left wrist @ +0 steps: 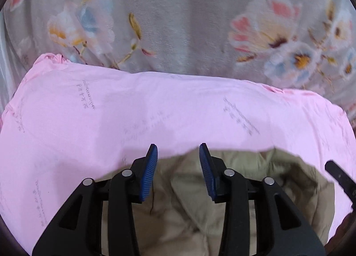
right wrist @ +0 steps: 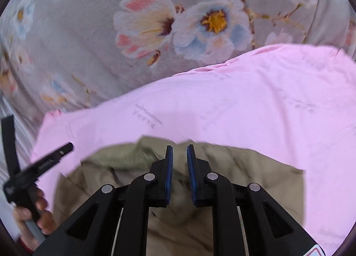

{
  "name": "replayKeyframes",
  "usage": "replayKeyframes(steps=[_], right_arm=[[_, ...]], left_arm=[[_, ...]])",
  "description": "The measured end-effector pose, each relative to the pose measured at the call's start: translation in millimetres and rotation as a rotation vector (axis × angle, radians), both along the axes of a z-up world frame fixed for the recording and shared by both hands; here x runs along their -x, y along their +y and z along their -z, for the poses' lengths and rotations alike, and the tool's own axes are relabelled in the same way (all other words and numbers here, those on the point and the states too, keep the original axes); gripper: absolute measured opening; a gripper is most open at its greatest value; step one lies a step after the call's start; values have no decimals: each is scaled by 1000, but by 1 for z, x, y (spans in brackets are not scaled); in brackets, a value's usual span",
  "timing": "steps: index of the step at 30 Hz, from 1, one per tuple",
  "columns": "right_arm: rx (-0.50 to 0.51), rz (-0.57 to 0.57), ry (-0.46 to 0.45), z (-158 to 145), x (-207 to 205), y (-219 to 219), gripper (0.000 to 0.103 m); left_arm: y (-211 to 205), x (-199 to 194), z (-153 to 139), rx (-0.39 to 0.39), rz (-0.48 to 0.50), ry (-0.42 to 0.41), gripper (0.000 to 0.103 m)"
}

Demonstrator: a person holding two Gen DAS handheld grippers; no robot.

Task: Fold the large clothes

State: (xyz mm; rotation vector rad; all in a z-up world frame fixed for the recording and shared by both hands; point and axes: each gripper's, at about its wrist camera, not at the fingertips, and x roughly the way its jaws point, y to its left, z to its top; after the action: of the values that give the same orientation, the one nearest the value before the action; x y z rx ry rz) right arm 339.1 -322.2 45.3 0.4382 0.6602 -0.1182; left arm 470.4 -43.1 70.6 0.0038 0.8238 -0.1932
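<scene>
One khaki garment (left wrist: 178,200) lies on one pink sheet (left wrist: 155,111), and that sheet rests on one grey flowered blanket (left wrist: 169,22). Two grippers hang over the khaki garment: the left gripper (left wrist: 178,153) and the right gripper (right wrist: 179,153), each with two blue-padded fingers, four pads in all, none pressing on cloth. One hand (right wrist: 35,216) shows, to the left of the khaki garment in the right wrist view, wrapped round the left gripper's handle. The blanket's big blossoms beyond the pink sheet are too blurred to count surely.
</scene>
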Motion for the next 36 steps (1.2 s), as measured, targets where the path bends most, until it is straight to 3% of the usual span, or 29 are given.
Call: replayKeyframes(steps=[2,5,8,10,11,12,18,25,36], right_arm=[[-40,34,-5,5,-20,-6,15],[-15,74,31,16,-46,-2,16],[54,-54,132,33,-56,20,15],[181,-116,161,39,-46,35,13],[234,-116,170,41,-41,37,5],[277,-104,185,44,-38,36,5],[349,-52,235,67,-27,19,3],[278,-56,222,78,-25,10,3],[271,-56,223,80,-25,11,3]], left_arm=[[-2,-21,9,37,-40,59,37],[-6,-42,35,77,-85,161,37],[-20,-38,60,-9,-36,228,35],[-30,-20,69,-141,9,185,35],[-31,-15,72,-174,19,167,35],[-30,-8,76,-204,24,152,35],[-20,7,96,-212,32,106,35],[-26,13,102,-260,17,35,35],[-27,13,105,-272,14,17,35]])
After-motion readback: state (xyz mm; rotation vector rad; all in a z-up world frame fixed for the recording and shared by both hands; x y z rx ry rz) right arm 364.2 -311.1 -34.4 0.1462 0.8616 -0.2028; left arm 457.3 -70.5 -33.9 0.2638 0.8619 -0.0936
